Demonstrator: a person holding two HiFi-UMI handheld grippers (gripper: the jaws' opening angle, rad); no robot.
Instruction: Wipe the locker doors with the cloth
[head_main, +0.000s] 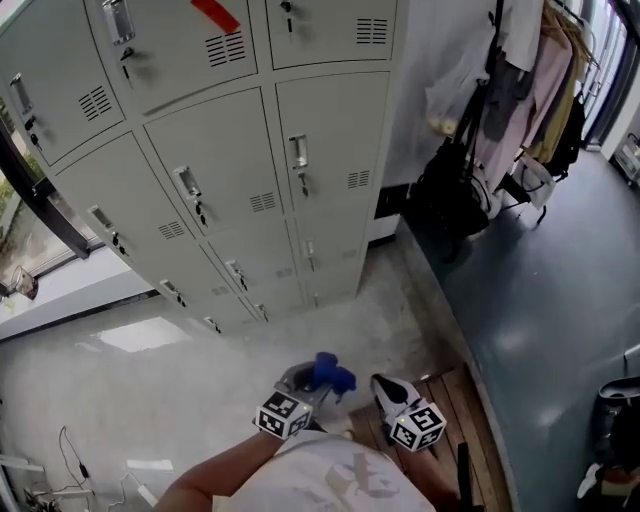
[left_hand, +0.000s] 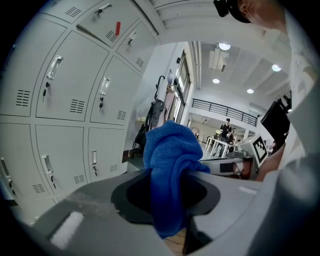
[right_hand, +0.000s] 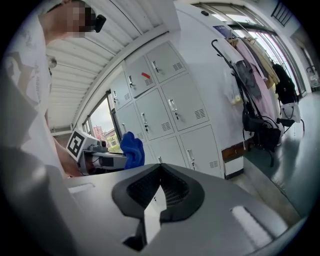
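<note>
A bank of grey locker doors (head_main: 230, 170) fills the upper left of the head view and stands well ahead of both grippers. My left gripper (head_main: 312, 383) is low, near my body, shut on a bunched blue cloth (head_main: 332, 374). In the left gripper view the cloth (left_hand: 172, 160) sticks up from between the jaws, with the lockers (left_hand: 65, 95) off to the left. Just to its right my right gripper (head_main: 392, 392) is held shut, with nothing in it (right_hand: 159, 172). The right gripper view shows the lockers (right_hand: 175, 105) ahead and the cloth (right_hand: 131, 149) at left.
A coat rack with hanging clothes and dark bags (head_main: 500, 130) stands to the right of the lockers. A slatted wooden board (head_main: 465, 405) lies under my right side. A window (head_main: 20, 230) borders the lockers on the left. Cables (head_main: 70, 460) lie at lower left.
</note>
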